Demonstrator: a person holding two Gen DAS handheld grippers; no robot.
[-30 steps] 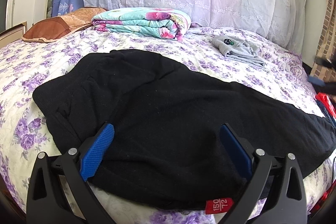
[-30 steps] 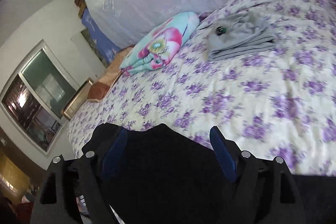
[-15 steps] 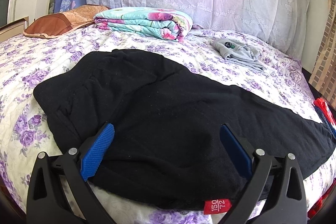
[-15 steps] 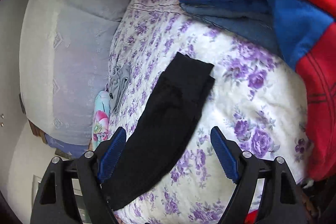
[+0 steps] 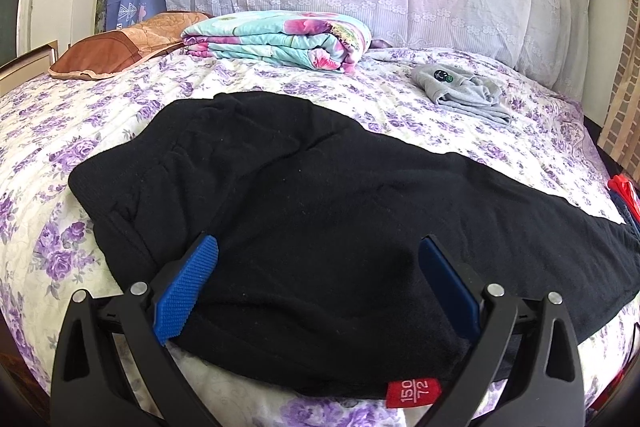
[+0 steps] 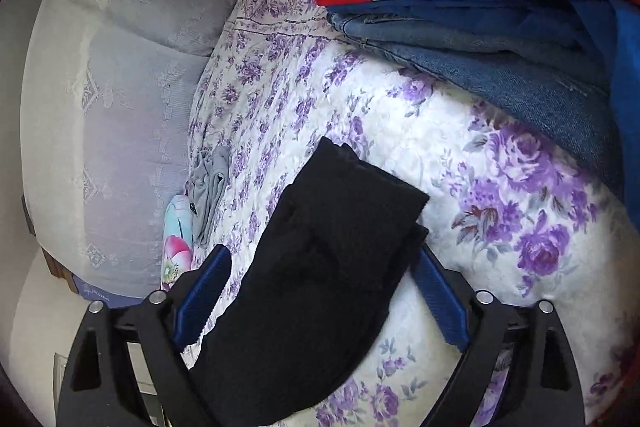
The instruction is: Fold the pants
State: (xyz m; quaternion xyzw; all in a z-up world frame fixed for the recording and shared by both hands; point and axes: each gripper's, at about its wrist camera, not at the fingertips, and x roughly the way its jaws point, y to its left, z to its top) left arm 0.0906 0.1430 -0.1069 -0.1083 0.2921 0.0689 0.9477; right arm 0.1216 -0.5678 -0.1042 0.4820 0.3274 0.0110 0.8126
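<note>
Across bed (image 5: pixel 52 163) black pants (image 5: pixel 320 227) are lying while both grippers (image 5: pixel 316 287) (image 6: pixel 320 303) are hovering spread wide, right jaws just opening further over cuff (image 6: pixel 360 187), risking pinching the quilt too

Folded floral blanket (image 5: pixel 280 39), grey garment (image 5: pixel 460 91), brown pillow (image 5: pixel 116 55).

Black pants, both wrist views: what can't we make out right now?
- Black pants, left wrist view: near hem runs under the left claw; fabric lies between its open fingers, contact unclear.
- Right wrist view: only the leg end shows, and the frame bottom cuts it off. The right claw has just been opening; pads don't press the fabric.
- Clothes pile: cropped by the top-right edge, count unknown.
- Grey garment: logo too small to read.
</note>
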